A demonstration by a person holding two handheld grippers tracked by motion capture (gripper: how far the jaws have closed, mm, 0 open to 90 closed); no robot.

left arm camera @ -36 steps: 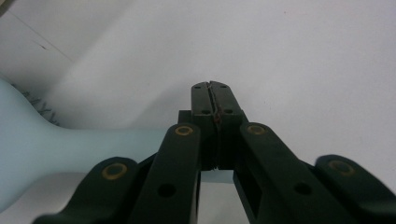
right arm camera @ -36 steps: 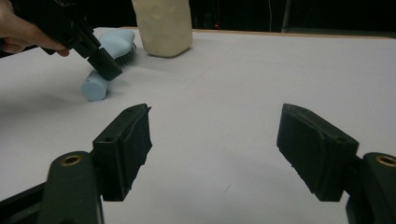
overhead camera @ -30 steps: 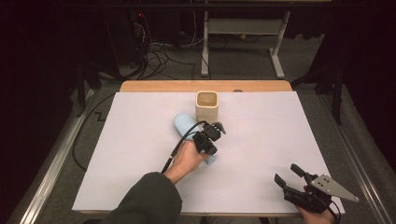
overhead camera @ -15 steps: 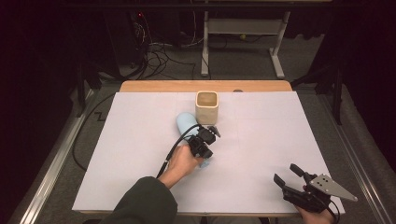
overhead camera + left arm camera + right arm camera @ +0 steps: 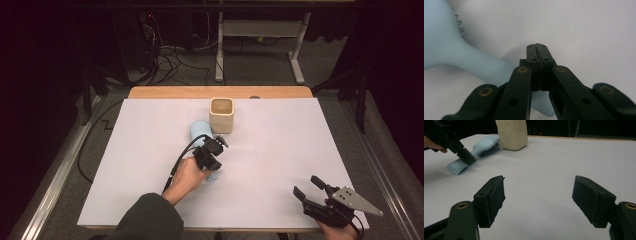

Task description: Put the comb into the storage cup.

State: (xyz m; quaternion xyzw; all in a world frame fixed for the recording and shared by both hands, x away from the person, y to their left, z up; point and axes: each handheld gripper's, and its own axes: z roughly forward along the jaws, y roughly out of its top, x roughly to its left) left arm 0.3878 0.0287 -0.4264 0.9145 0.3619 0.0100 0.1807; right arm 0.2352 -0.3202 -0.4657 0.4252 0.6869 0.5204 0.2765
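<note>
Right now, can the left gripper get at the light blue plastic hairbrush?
Probably yes: the left gripper is already beside the hairbrush handle with nothing between, but its jaws are shut and must open first.

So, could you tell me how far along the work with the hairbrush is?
Nothing looks finished. The light blue hairbrush lies flat beside the beige cup. The left gripper, shut and empty, hovers beside its handle; the right gripper waits open. Grasping and moving the brush remain.

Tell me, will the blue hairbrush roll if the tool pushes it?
Probably not far: the hairbrush lies on its side, and its wide head and bristles should stop it. Its handle looks round, so it might rock a little. It looks like stiff plastic, likely light, so it may slide on the smooth table.
</note>
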